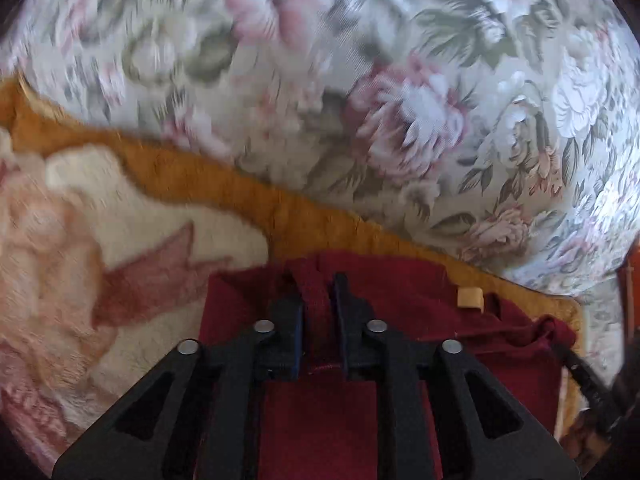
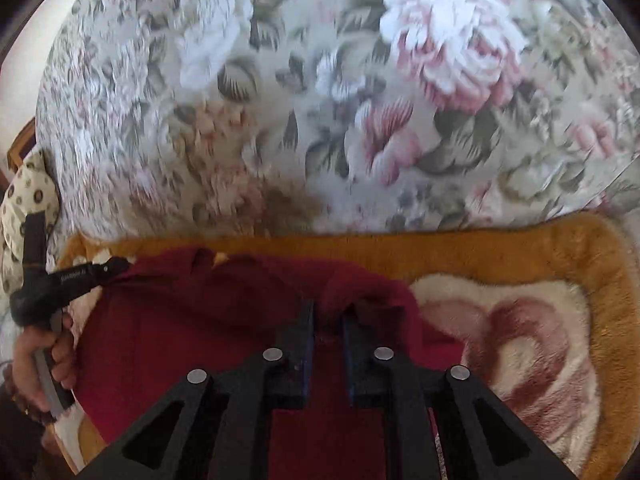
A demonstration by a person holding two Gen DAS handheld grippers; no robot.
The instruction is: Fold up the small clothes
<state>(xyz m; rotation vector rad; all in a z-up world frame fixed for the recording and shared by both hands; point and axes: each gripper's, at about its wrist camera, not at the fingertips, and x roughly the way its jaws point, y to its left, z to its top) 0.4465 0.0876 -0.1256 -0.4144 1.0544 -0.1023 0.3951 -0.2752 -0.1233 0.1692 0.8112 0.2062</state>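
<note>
Draping soft maroon knit garment over plush blanket.

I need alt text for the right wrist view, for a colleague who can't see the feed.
The right claw has a fold of the dark red garment between its two black fingers, over an orange-bordered fleece blanket on a floral bedspread. At far left, a hand holds the left claw at the garment's other edge.

Floral bedspread: motion-blurred in both views. Dark red garment: lower part hidden behind gripper frames, cut by bottom edge.
</note>
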